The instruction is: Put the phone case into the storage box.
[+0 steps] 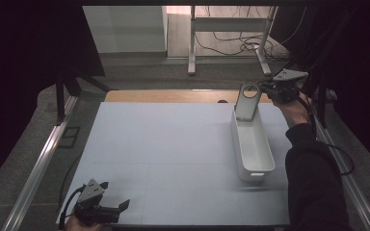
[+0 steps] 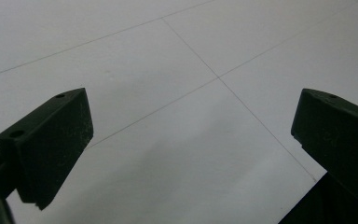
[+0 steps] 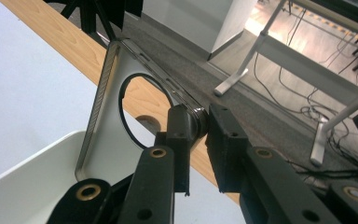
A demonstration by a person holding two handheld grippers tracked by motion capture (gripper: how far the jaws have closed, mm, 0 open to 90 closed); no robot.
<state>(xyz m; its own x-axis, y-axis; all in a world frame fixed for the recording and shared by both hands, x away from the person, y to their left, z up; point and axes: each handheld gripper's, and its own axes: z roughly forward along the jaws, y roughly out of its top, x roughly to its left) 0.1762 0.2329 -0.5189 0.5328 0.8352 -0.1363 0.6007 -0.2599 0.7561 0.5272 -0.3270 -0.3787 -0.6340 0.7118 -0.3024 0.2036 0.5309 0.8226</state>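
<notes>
A grey metal stand (image 1: 248, 101) with a round hole stands upright at the far end of a white oblong bin (image 1: 252, 147) on the right of the table. My right gripper (image 1: 270, 89) is shut on the stand's upper right edge. In the right gripper view its jaws pinch the rim of the metal stand (image 3: 107, 126), midway at my right gripper (image 3: 200, 122), above the bin's wall (image 3: 23, 186). My left gripper (image 1: 120, 199) rests at the table's near left corner, open. In the left gripper view my left gripper (image 2: 191, 135) has nothing between its jaws but the white tabletop.
The white table top (image 1: 164, 149) has a wooden strip (image 1: 173, 96) along its far edge. Beyond it stand a desk frame (image 1: 231, 38) and loose cables (image 1: 241, 45) on the floor. A metal rail (image 1: 38, 163) runs along the table's left side.
</notes>
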